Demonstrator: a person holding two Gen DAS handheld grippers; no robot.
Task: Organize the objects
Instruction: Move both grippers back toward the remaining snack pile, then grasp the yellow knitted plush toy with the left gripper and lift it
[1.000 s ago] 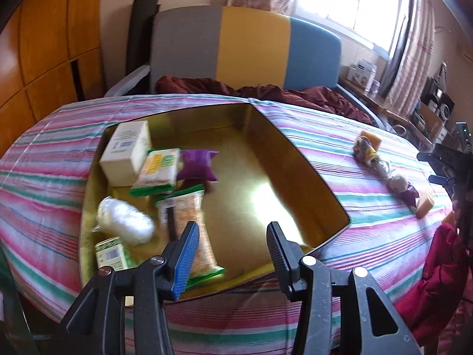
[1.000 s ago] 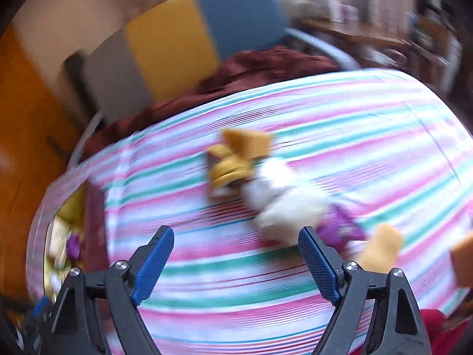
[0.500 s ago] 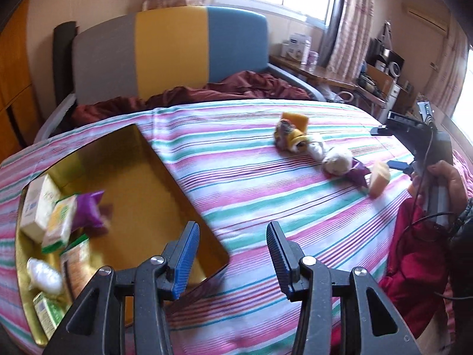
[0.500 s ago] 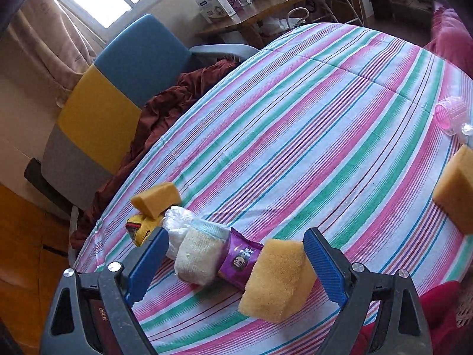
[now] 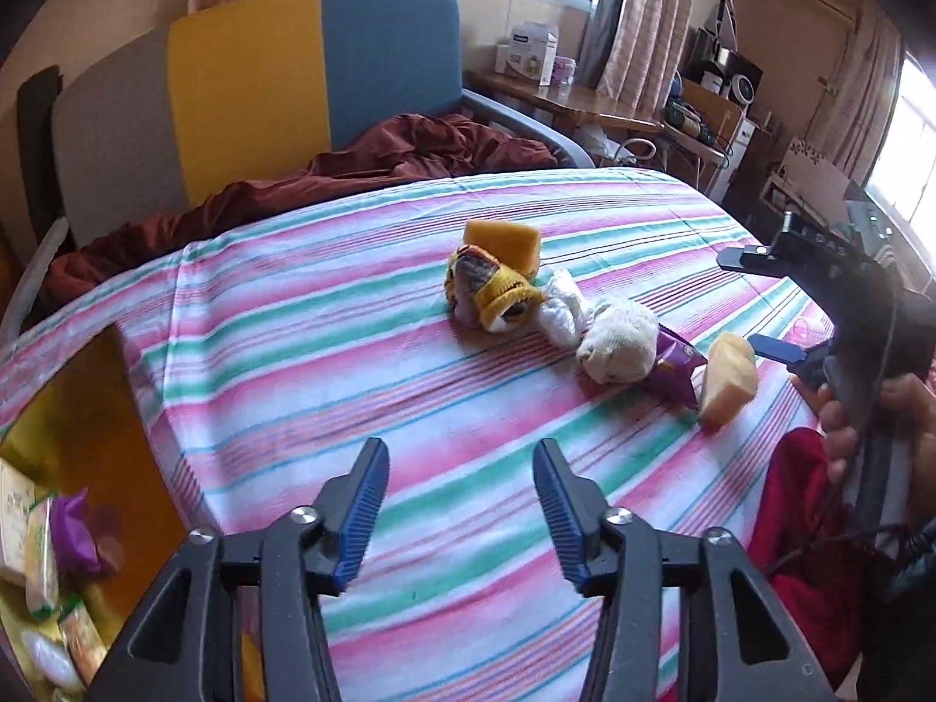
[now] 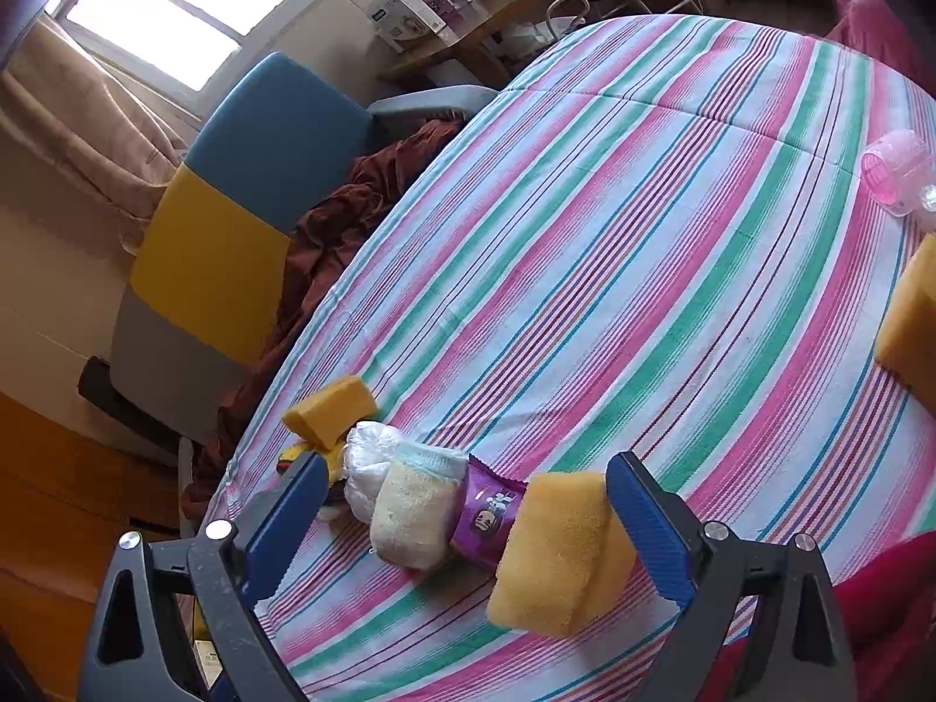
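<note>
**Striped bench, a row of soft things, both tools spread wide**

A bench under a pink, green and white striped cloth (image 5: 351, 362) fills both views. Nearest the left wrist camera, the left tool (image 5: 461, 512) hangs above bare cloth with its blue-padded jaws wide apart and nothing between them. Low at the left edge sits a gold tray (image 5: 111, 468) holding a purple packet (image 5: 73, 532) and some pale green-labelled packs, too blurred to read.

From the right wrist camera, the right tool (image 6: 465, 532) is likewise spread wide. A yellow sponge (image 6: 556, 550) lies between its jaws, close to the right-hand pad; I cannot tell whether the pad touches it. Pressed against that sponge in a row running away to the left are a purple snack packet (image 6: 485, 512), a cream rolled sock (image 6: 412, 518) and a white crinkled bundle (image 6: 371, 462); these lie in front of the left-hand jaw. Past them come a yellow knitted item (image 5: 491, 292), partly hidden behind that jaw, and a second sponge (image 6: 330, 409) at the far end.

Well apart on the right are a third sponge (image 6: 912, 322), cut off by the frame edge, and a pink plastic item (image 6: 895, 172).

Beyond the bench, dark red fabric (image 5: 374, 161) is heaped on a chair with a grey, yellow and blue back (image 5: 245, 93). Behind stand a cluttered side table, curtains and bright windows.
</note>
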